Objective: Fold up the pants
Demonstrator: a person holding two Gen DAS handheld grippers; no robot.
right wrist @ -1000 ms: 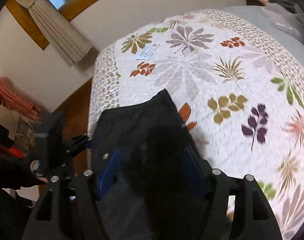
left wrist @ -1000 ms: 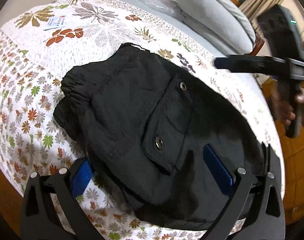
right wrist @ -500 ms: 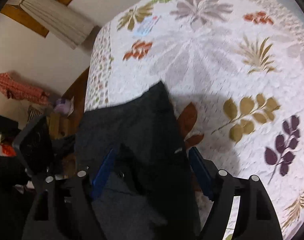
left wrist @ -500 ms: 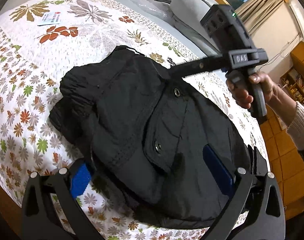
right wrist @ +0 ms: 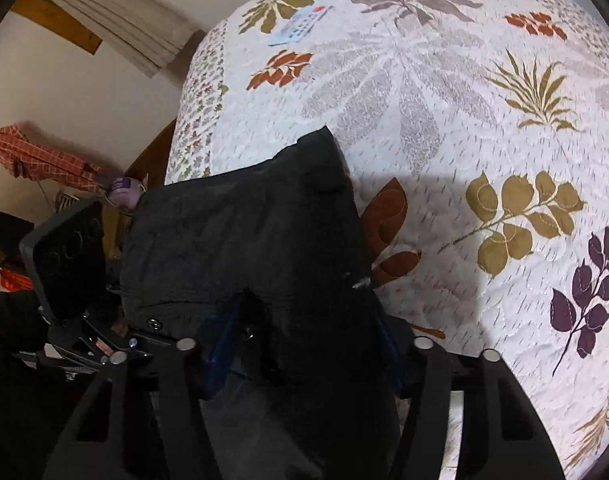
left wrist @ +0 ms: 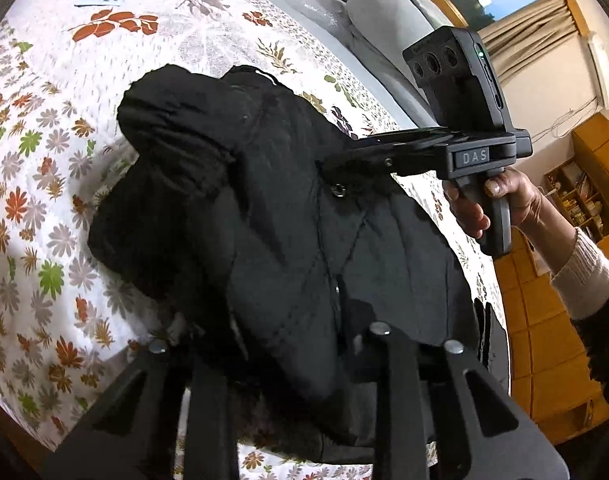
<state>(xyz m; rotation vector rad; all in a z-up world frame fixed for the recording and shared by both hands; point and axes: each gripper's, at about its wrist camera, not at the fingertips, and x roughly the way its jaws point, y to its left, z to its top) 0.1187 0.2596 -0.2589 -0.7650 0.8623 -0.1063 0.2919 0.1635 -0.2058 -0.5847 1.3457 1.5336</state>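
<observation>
Home bedroom: bed with leaf-print quilt [right wrist: 444, 128]; grey pillow [left wrist: 388, 20] at one o'clock; curtained window [left wrist: 516, 4]; wooden shelving [left wrist: 576, 192] at three o'clock.

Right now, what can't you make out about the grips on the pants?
- Left gripper pads: left wrist view, buried in the pants.
- Right gripper pad contact: right wrist view, black cloth bunched between the blue pads hides it; its jaws have just been closing.
- Near pants edge: cut off by the frame bottom in both views.
</observation>
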